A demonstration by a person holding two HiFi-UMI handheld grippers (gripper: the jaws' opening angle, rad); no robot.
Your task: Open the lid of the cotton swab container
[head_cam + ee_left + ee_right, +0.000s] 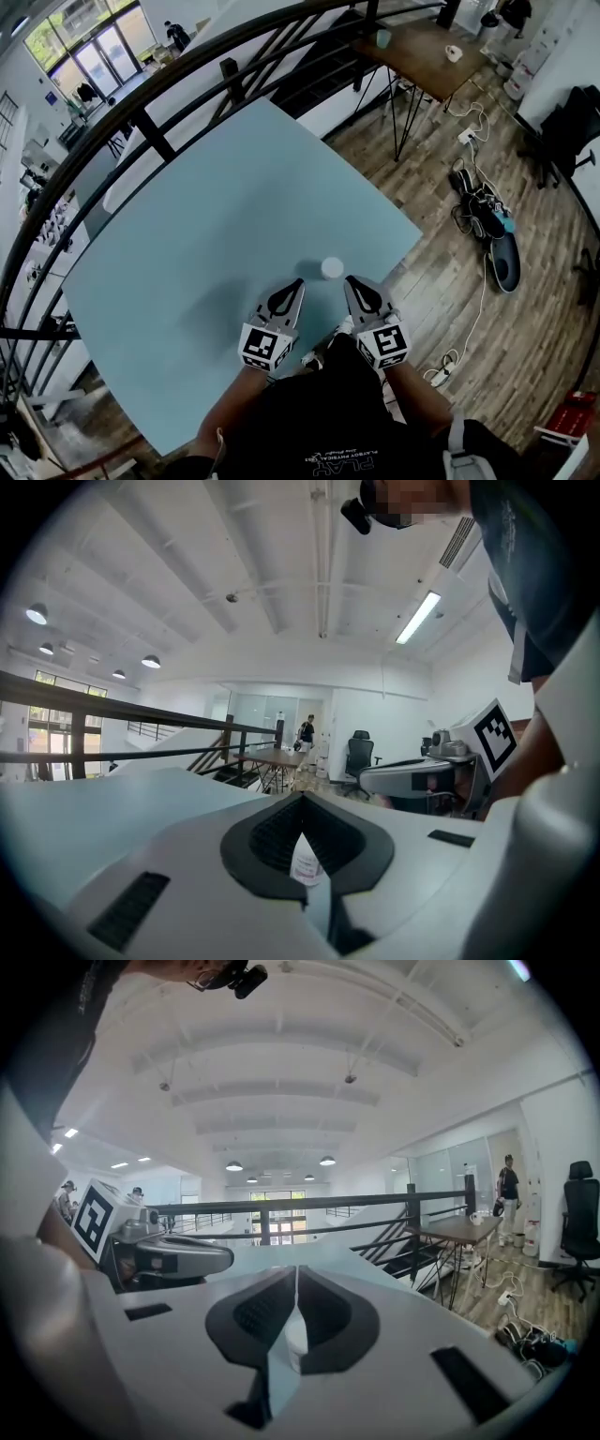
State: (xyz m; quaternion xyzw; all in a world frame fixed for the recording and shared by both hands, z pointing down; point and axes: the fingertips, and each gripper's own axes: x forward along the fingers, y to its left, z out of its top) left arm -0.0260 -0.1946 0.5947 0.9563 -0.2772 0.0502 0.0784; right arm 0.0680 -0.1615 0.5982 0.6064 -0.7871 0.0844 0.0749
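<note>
Black railing (pixel 141 117) curves along the far-left edge of the pale blue table (pixel 206 244). Left gripper (pixel 297 282) sits low over the table's near part, marker cube toward the person. Its jaws are pressed together with nothing between them, and the left gripper view (pixel 303 797) confirms this: the tips meet and only a notch is left below them. Cotton swab container (pixel 332 268) stands upright on the table just ahead of both gripper tips, in the gap between the two grippers and touching neither; from above only its round white top shows. In the left gripper view the container (pixel 307 862) shows through the notch, white with a small printed label too small to read. Right gripper (pixel 350 280) sits just right of the container, angled in toward it. Its jaws are also closed on nothing; in the right gripper view (pixel 296 1269) the tips meet and the container (pixel 292 1337) shows as a white sliver behind them. Person's dark shirt (pixel 328 431) fills the bottom of the head view. Further right, off the table, is a wood floor (pixel 525 328) with a white cable (pixel 478 309), shoes (pixel 480 202) and a brown wooden desk (pixel 422 56) carrying a white mug (pixel 454 53).
</note>
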